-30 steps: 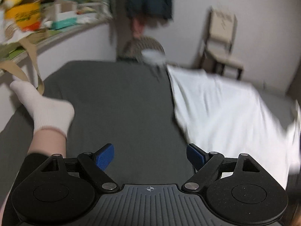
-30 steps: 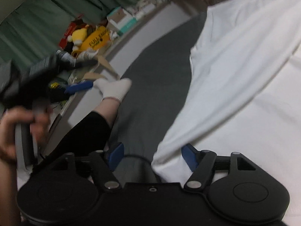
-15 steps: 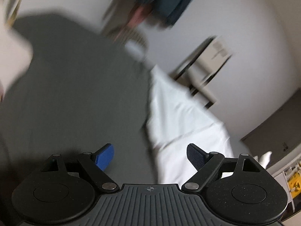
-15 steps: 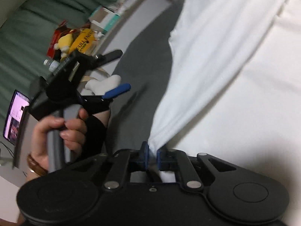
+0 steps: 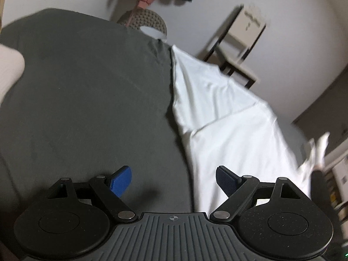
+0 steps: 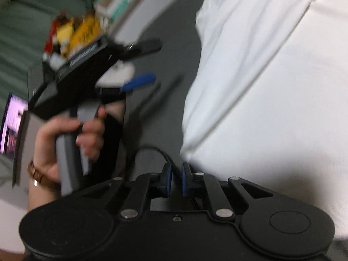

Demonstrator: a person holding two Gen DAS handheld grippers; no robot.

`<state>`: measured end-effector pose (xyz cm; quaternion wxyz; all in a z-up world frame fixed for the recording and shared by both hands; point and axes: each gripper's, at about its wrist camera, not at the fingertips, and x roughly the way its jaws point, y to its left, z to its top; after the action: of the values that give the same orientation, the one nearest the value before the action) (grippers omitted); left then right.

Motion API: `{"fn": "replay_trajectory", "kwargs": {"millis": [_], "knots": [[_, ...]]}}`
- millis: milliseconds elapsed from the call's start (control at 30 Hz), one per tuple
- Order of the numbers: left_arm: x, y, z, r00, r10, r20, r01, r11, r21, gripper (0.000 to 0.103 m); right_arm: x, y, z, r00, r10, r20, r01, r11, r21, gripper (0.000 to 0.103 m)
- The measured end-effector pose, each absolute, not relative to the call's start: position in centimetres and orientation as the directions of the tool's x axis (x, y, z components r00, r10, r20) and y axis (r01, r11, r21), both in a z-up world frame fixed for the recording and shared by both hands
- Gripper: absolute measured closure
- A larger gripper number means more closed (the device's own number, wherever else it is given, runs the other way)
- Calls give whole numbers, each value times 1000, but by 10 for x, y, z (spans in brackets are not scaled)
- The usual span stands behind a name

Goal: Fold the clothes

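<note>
A white garment (image 5: 228, 117) lies spread on the right half of a dark grey bed sheet (image 5: 87, 91). My left gripper (image 5: 174, 179) hovers open above the garment's left edge, nothing between its blue pads (image 5: 121, 179). In the right wrist view the white garment (image 6: 271, 76) fills the right side. My right gripper (image 6: 176, 179) is shut, its pads nearly together at the garment's near left corner, which runs down into them. There, too, a hand (image 6: 65, 139) holds the left gripper (image 6: 150, 63) open over the sheet.
A wooden chair (image 5: 237, 43) and a round grey cushion (image 5: 143, 20) stand beyond the bed by the white wall. A shelf with yellow packets and boxes (image 6: 84, 30) runs along the bed's left side. A white-socked foot (image 5: 9, 69) rests at the sheet's left edge.
My right gripper went from open to shut on the garment's corner. The left gripper swung right and down toward the garment's left edge, staying open.
</note>
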<state>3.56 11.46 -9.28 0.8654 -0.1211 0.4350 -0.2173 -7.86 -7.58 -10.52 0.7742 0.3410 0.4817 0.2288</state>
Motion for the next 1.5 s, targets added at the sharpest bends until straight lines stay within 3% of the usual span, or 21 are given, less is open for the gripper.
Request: {"fn": "replay_trajectory", "kwargs": {"millis": [67,133,167,333,500,700,800,967,1067,1133,1200,1433,1500], "knots": [[31,108,-90,519,-453,-725,320,889,-327,18,-80,-85,-84,451,668,-592,-90,694,714,83],[27,102,-87,516,-422,-746,367,895,-253,18,-75,-101,-55,530,625,-573,-162,738,655,67],[25,99,-87,516,-403,-756,380,899,-220,18,-64,-111,-42,569,598,-564,-173,758,629,64],[23,92,-90,492,-390,-779,411,892,-187,18,26,-140,4,658,485,-577,-182,845,503,63],[18,86,-92,447,-447,-775,457,859,-232,18,94,-124,-1,543,502,-673,-277,864,422,63],[6,70,-89,419,-457,-784,572,804,-162,18,141,-106,-7,340,474,-813,-461,837,295,61],[0,66,-79,402,-530,-747,639,747,-185,18,146,-114,-9,275,462,-843,-495,820,288,54],[-18,57,-68,334,-652,-681,781,596,-187,18,150,-109,-9,248,427,-869,-562,794,230,54],[-31,45,-71,288,-657,-697,838,525,-148,18,143,-102,-10,242,423,-873,-630,753,191,52],[-38,38,-73,269,-647,-713,859,497,-127,18,134,-96,-12,264,429,-864,-697,704,137,31],[-45,35,-72,256,-645,-720,868,481,-123,18,128,-93,-11,263,445,-856,-722,679,131,17],[-42,38,-70,257,-667,-699,851,499,-163,18,136,-80,-9,233,375,-897,-669,731,131,13],[-39,36,-72,265,-657,-706,839,518,-168,18,139,-77,-8,251,319,-914,-675,735,72,12]]}}
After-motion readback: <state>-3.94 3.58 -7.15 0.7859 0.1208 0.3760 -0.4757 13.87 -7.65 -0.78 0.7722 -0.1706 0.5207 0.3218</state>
